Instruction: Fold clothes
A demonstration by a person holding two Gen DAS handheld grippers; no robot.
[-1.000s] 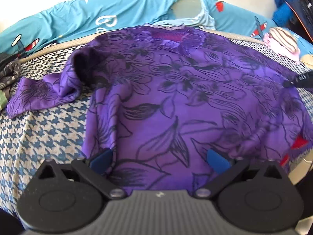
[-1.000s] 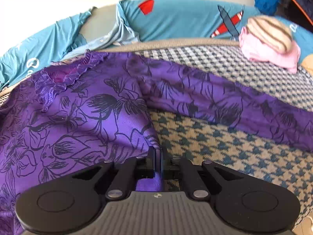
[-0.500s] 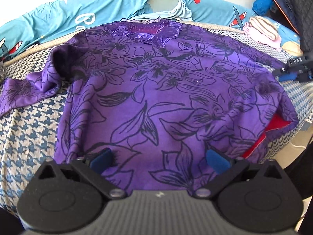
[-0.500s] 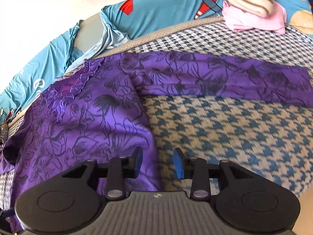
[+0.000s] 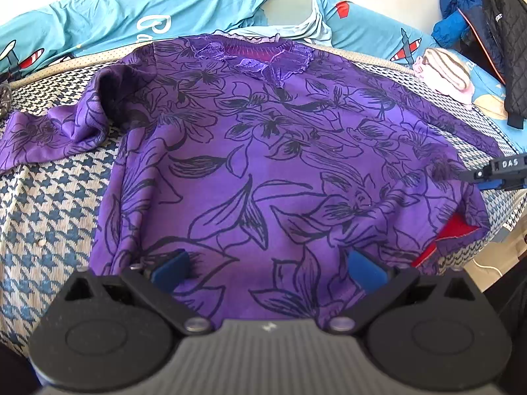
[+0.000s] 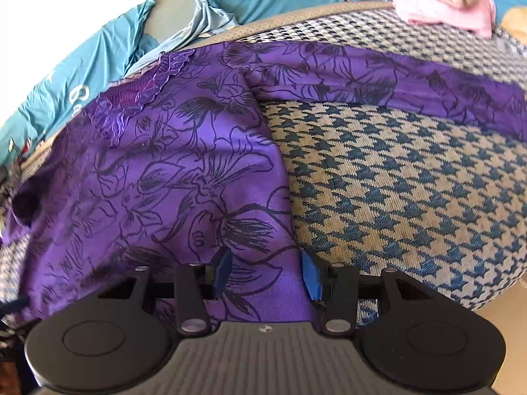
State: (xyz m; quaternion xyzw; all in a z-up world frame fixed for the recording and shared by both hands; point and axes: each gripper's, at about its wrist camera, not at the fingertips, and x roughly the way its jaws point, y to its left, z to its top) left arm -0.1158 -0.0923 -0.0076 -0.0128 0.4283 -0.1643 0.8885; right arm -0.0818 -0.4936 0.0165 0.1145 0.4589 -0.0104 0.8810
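Note:
A purple blouse with black flower outlines (image 5: pixel 263 151) lies spread face up on a blue-and-cream houndstooth cover (image 5: pixel 49 204), neck away from me, both sleeves out to the sides. My left gripper (image 5: pixel 268 268) hovers open over the hem, nothing between its blue pads. A red lining (image 5: pixel 451 230) peeks out at the blouse's right hem corner. My right gripper (image 6: pixel 265 273) is open above the blouse's right side edge (image 6: pixel 204 171); it shows in the left wrist view as a dark tool (image 5: pixel 504 171) at the right.
A teal printed sheet (image 5: pixel 131 10) and a pale garment (image 5: pixel 309 19) lie behind the blouse. Folded pink and striped clothes (image 5: pixel 444 72) sit at the back right, beside a dark jacket (image 5: pixel 504 39). The cover's edge (image 5: pixel 490 240) drops off at the right.
My right gripper let go of the blouse's side edge, opened wider and dropped closer to the cloth. The left gripper pulled back, showing more of the blouse; it stayed open.

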